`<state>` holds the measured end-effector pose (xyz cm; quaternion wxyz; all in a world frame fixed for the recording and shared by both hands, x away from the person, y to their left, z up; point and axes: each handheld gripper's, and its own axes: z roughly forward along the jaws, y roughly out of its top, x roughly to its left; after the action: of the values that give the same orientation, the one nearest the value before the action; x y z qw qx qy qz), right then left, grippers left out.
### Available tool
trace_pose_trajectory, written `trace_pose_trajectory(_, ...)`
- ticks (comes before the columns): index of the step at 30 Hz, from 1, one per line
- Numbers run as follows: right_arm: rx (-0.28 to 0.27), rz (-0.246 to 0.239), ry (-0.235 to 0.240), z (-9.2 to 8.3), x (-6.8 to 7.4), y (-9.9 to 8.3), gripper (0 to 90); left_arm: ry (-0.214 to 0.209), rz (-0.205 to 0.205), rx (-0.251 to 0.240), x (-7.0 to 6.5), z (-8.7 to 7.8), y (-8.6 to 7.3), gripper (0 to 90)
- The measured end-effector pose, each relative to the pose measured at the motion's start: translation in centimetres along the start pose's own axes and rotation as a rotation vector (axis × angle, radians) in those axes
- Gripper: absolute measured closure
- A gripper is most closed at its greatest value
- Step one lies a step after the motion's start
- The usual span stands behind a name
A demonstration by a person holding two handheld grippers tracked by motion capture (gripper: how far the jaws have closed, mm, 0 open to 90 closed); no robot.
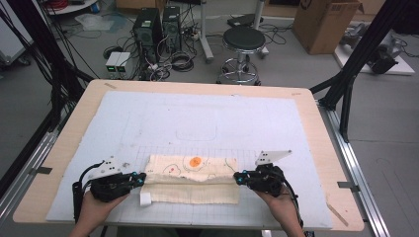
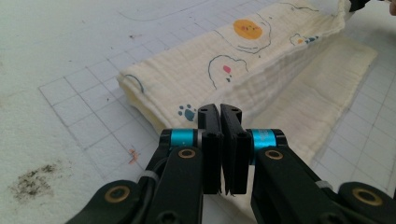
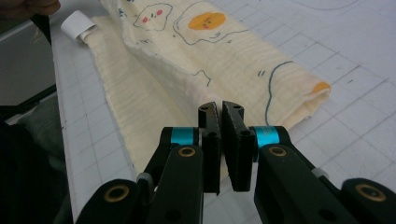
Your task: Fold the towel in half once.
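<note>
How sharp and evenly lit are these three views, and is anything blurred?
High view: soft, low detail, even light, no glare on the cloth. Left gripper view: cloth print crisp, left gripper close and slightly soft. Right gripper view: cloth sharp, dark blurred area at the left edge.

Both hands reach in low from the near edge, the left tool (image 1: 140, 178) and the right tool (image 1: 238, 177) pointing inward toward each other, jaws closed.

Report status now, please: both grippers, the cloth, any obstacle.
Left gripper shut on cloth edge. Right gripper shut on opposite edge. Cloth half-folded on mat. No obstacle.
</note>
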<state>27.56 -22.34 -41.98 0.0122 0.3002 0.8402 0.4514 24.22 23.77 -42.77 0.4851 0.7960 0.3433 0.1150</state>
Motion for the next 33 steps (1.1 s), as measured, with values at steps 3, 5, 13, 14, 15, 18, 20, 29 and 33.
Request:
trace_pose_trajectory(3, 0.001, -0.004, 0.000, 0.0, 0.1, -0.2, 86.2, -0.006, 0.000, 0.000, 0.0, -0.1, 0.0, 86.6)
trace_pose_trajectory(5, 0.006, 0.003, -0.002, 0.0, 0.2, -0.2, 86.1, -0.016, 0.003, 0.004, -0.2, -0.1, -0.2, 86.4)
trace_pose_trajectory(13, -0.013, -0.006, 0.035, -0.3, 0.7, -0.3, 76.3, -0.076, -0.031, -0.030, 0.0, -0.7, 0.2, 70.2)
trace_pose_trajectory(14, -0.018, -0.005, 0.039, -0.5, 0.8, -0.2, 75.5, -0.081, -0.038, -0.041, 0.1, -0.7, 0.4, 69.6)
trace_pose_trajectory(15, -0.025, -0.013, 0.039, -0.6, 1.0, -0.1, 74.4, -0.085, -0.037, -0.046, 0.1, -0.6, 0.6, 69.5)
trace_pose_trajectory(18, -0.031, -0.026, 0.055, -0.8, 1.4, 0.2, 72.0, -0.097, -0.034, -0.034, -0.1, -0.1, 0.9, 69.4)
trace_pose_trajectory(20, -0.003, -0.036, 0.060, -0.5, 1.5, 0.1, 70.5, -0.106, -0.019, -0.003, -0.4, 0.4, 0.8, 69.8)
trace_pose_trajectory(29, 0.112, -0.074, 0.067, 1.4, 1.9, -0.9, 67.3, -0.126, 0.050, 0.097, -1.4, 1.2, -0.3, 67.5)
trace_pose_trajectory(33, 0.121, -0.084, 0.060, 1.6, 1.9, -1.4, 66.2, -0.121, 0.071, 0.123, -1.5, 1.2, -0.7, 64.0)
